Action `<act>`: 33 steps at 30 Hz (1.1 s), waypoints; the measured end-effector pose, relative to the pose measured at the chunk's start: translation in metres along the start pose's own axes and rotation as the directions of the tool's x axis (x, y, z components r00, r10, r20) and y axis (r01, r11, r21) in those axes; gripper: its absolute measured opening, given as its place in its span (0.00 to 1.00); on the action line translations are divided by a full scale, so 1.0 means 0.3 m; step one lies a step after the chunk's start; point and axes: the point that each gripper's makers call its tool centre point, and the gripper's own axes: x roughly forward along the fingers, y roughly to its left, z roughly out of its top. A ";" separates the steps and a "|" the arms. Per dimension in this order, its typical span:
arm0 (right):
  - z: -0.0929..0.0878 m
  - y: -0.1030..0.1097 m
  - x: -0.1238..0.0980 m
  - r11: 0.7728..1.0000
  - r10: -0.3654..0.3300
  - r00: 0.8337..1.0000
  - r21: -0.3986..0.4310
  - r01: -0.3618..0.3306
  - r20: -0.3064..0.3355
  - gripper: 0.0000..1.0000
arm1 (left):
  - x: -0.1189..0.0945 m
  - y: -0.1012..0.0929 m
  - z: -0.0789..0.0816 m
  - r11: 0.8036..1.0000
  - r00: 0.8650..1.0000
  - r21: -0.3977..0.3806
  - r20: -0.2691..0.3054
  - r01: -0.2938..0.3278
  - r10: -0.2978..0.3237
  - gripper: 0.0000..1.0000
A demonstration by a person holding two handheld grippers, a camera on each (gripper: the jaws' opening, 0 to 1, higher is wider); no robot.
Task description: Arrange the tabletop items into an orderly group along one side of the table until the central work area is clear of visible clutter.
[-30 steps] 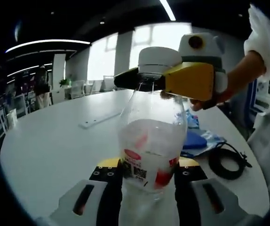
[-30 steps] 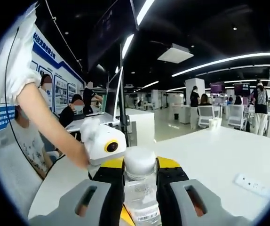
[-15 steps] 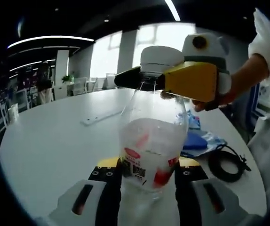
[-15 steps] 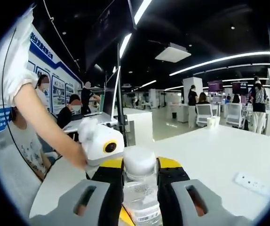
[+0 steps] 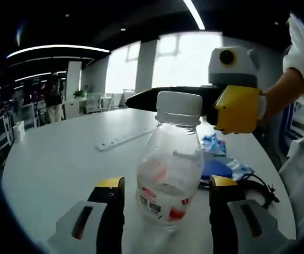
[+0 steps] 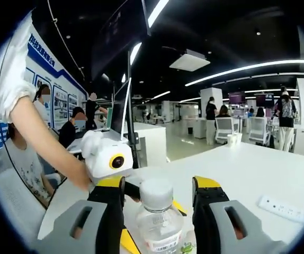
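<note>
Bottle (image 5: pixel 170 174), clear plastic, white cap, red-and-white label: stands upright on the white bench (image 5: pixel 56 159) at lower centre of the left gripper view, between the jaws of the left gripper (image 5: pixel 168 197), which are spread apart with a gap on each side of it.

White bench: broad, rounded, spanning the middle of both views.

Right gripper (image 5: pixel 231 100), yellow and grey: enters the left gripper view at upper right, held by a person's hand (image 5: pixel 279 95); its dark jaws reach across behind the bottle cap. In the right gripper view its own jaws (image 6: pixel 157 193) stand apart at lower centre, with the bottle (image 6: pixel 160 222) between them and clear of both.

Left gripper (image 6: pixel 107 161), white and yellow, sits left of centre in the right gripper view.

Power strip (image 5: pixel 121 141), white, flat, mid-left of the left gripper view.

Black cable coil (image 5: pixel 255 185), lower right.

Blue object (image 5: pixel 215 166) and a crinkled wrapper (image 5: pixel 213 143), right of the bottle, well apart from it.
</note>
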 end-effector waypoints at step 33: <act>0.038 0.177 -0.257 0.990 -0.141 0.988 -0.013 0.140 -0.068 0.60 | -0.198 -0.175 0.148 0.998 0.998 0.035 0.041 -0.048 0.046 0.81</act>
